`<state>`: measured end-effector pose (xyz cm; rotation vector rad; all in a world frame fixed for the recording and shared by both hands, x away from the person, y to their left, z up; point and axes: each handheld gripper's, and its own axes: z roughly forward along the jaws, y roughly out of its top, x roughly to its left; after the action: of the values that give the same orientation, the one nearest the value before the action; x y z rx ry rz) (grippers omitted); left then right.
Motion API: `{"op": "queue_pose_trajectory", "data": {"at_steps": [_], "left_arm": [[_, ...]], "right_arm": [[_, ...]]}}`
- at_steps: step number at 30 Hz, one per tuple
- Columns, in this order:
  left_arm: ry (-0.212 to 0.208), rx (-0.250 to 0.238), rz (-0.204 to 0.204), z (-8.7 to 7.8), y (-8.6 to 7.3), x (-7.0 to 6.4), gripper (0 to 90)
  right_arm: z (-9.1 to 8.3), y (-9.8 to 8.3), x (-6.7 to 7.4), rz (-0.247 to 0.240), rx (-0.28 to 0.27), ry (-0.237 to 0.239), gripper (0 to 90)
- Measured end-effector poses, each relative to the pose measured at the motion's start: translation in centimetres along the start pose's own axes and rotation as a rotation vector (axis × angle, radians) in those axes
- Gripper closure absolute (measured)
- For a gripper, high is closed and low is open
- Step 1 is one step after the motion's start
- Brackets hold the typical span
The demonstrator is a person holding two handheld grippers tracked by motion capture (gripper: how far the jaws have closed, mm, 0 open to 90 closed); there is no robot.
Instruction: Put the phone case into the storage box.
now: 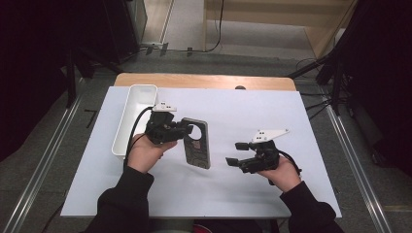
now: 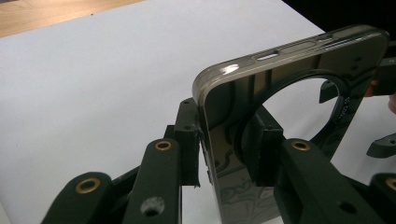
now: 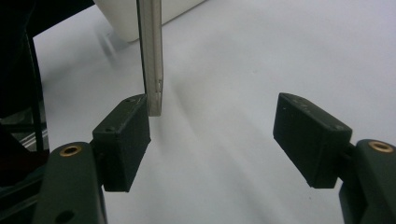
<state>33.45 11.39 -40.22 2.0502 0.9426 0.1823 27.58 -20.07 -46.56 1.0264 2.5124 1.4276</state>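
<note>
Risk: phone case [image 1: 197, 142] held off the white sheet [image 1: 291, 121], left of centre, clamped edgewise by left gripper [image 2: 226, 144]; right gripper [image 1: 234, 153] wide open, empty, near its right; a clumsy nudge could twist it loose.

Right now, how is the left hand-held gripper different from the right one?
The left hand-held gripper is shut on the dark phone case, gripping it near the round hole; the right hand-held gripper is open and holds nothing. The left one sits beside the white bin, the right one out over the bare white sheet. Both are black, with a grey plate on top.
</note>
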Motion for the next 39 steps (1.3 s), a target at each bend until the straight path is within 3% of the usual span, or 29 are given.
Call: {"op": "queue_pose_trajectory", "data": {"at_steps": [8, 25, 30, 39], "left_arm": [[-0.005, 0.003, -0.003, 0.0, 0.0, 0.1, 69.2], [-0.015, 0.004, -0.031, -0.3, 0.0, 0.6, 69.3], [-0.011, 0.003, -0.032, -0.6, 0.1, 0.9, 69.3], [-0.027, -0.001, -0.068, -1.1, 0.6, 1.4, 69.3]], "right_arm": [[-1.6, -0.9, 0.1, 0.033, -0.021, -0.030, 26.1], [-5.0, -2.9, 1.6, 0.032, -0.070, -0.058, 25.7], [-5.5, -3.8, 1.6, 0.041, -0.066, -0.069, 25.7], [-5.9, -4.6, 1.4, 0.060, -0.080, -0.075, 25.7]]}}
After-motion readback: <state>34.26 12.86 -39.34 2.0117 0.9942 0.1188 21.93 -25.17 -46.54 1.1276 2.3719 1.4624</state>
